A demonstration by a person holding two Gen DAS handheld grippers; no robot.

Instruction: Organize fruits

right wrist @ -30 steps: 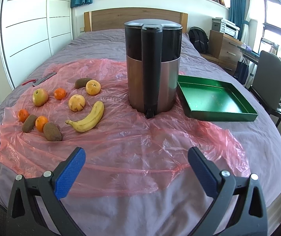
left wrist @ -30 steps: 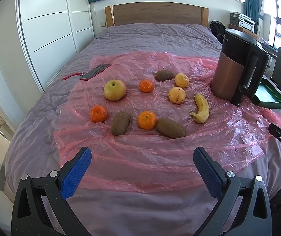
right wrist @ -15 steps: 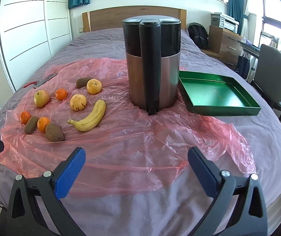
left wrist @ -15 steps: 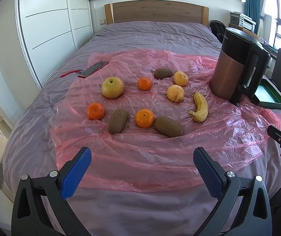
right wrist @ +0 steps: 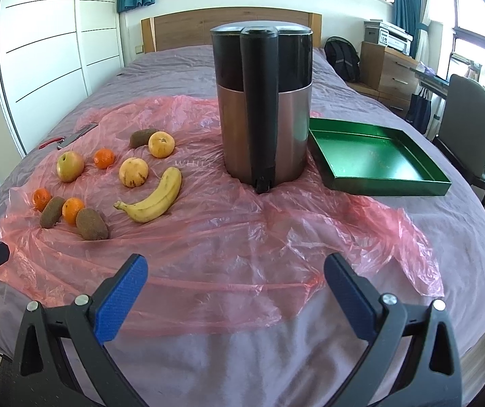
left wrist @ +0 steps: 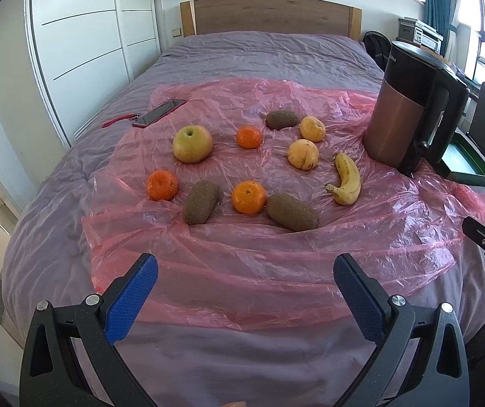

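Left wrist view shows my left gripper [left wrist: 242,283] spread wide and holding nothing, like my right gripper [right wrist: 235,279], because the fruits [left wrist: 248,196] lie loose on the pink sheet [left wrist: 242,254], well apart from the green tray [right wrist: 374,156].

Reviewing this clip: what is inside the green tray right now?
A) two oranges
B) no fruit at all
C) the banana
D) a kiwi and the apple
B: in the right wrist view the green tray shows only its bare floor, while the banana, the apple and the other fruits all lie on the pink plastic sheet on the far side of the kettle.
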